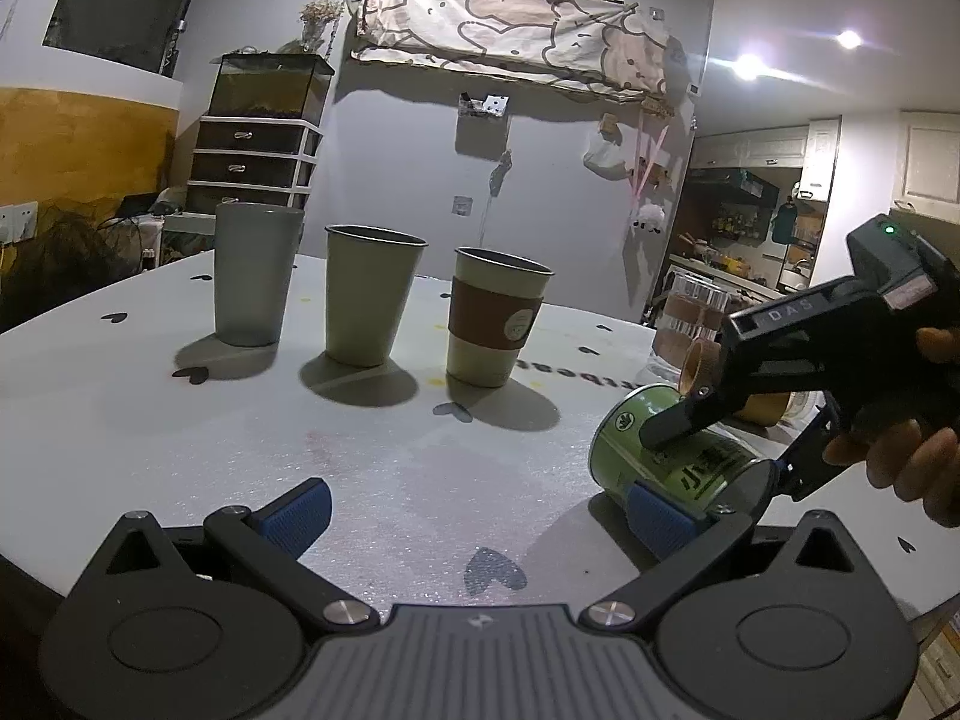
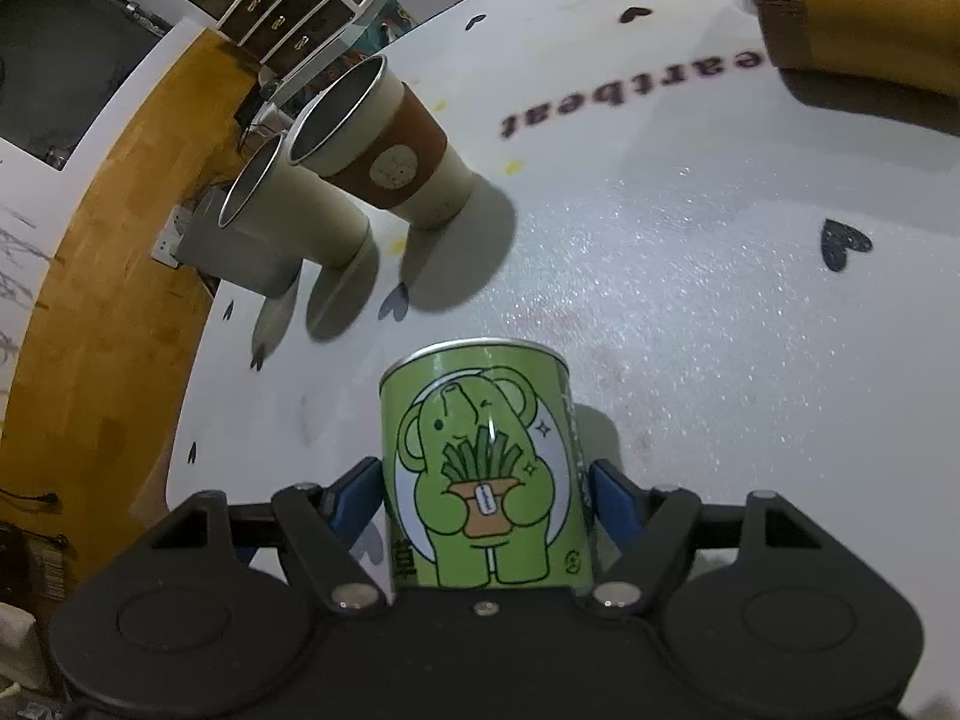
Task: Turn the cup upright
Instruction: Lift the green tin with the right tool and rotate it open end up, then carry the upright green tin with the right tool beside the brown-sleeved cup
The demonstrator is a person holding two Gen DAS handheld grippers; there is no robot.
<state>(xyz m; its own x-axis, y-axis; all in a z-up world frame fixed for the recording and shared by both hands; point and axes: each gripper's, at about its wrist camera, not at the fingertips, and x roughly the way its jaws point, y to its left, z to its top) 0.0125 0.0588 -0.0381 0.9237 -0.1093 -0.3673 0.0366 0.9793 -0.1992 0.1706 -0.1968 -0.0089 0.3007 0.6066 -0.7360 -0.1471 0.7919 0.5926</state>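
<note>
My right gripper point(image 2: 486, 504) has its blue-padded fingers point(image 2: 609, 501) closed on a short green metal cup point(image 2: 483, 468) printed with a cartoon elephant holding a potted plant. The fingers press on opposite sides of the cup's body, near the end closest to the wrist.

Seen from the left wrist camera, the green cup point(image 1: 672, 450) is tilted, low over the white desk point(image 1: 390, 468) at the right side. Its long axis slopes, with one circular end point(image 1: 636, 420) facing toward the left and slightly up. I cannot tell from either view whether that end is the open mouth or the base, nor whether the cup's lower edge touches the desk. I judge the flip is partly done, and the coming move turns on rotating that long axis to vertical before setting the cup down.

My left gripper point(image 1: 480, 510) hovers above the desk with its fingers spread wide and nothing between them. Its right finger point(image 1: 660, 516) sits just in front of the cup, but the right gripper is the one holding it.

Three tall cups stand upright in a row further back: a grey plastic tumbler point(image 1: 258, 276), a plain beige metal cup point(image 1: 372, 294), and a beige cup with a brown sleeve point(image 1: 498, 318). A mustard-coloured cup with a brown band point(image 2: 864, 18) lies on its side beyond the green one.
</note>
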